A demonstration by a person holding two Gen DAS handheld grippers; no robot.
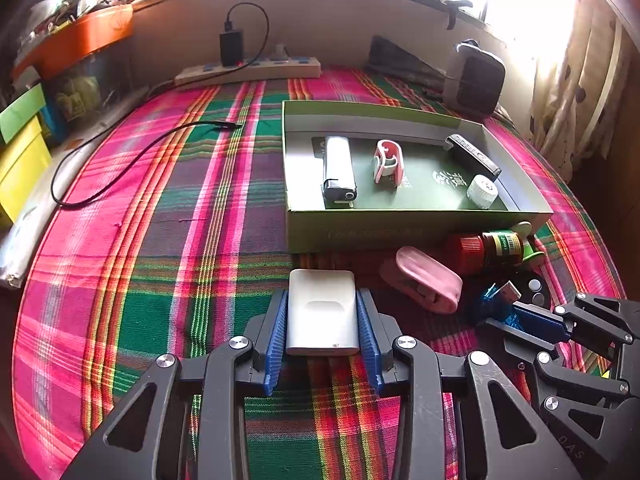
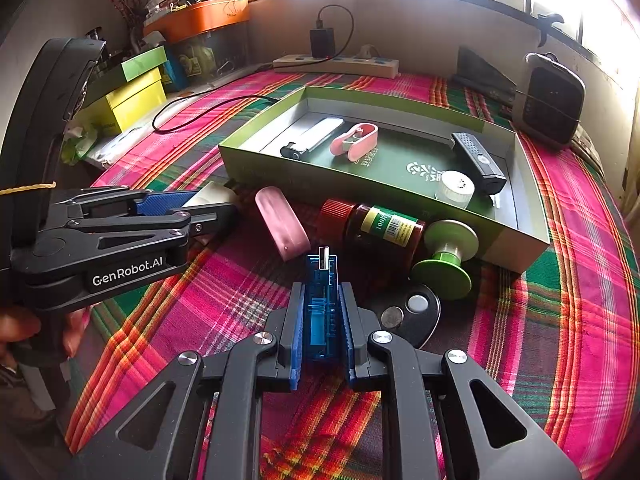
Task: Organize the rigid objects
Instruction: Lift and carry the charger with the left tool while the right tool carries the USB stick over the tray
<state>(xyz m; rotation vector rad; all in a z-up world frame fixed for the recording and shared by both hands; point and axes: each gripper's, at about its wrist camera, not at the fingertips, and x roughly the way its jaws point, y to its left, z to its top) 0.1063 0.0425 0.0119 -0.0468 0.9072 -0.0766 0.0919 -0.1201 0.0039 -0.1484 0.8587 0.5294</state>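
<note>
Clamping white case (image 1: 322, 312), left tool (image 1: 322, 320); right tool (image 2: 322, 320) clenched on blue USB device (image 2: 321, 312); green box (image 1: 360, 232) near.

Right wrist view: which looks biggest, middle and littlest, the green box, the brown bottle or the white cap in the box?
1. green box, by far.
2. brown bottle.
3. white cap, though it lies farther away, which shrinks it somewhat.

Label (image 2: 390, 227) print on brown bottle (image 2: 384, 232) unreadable
</note>
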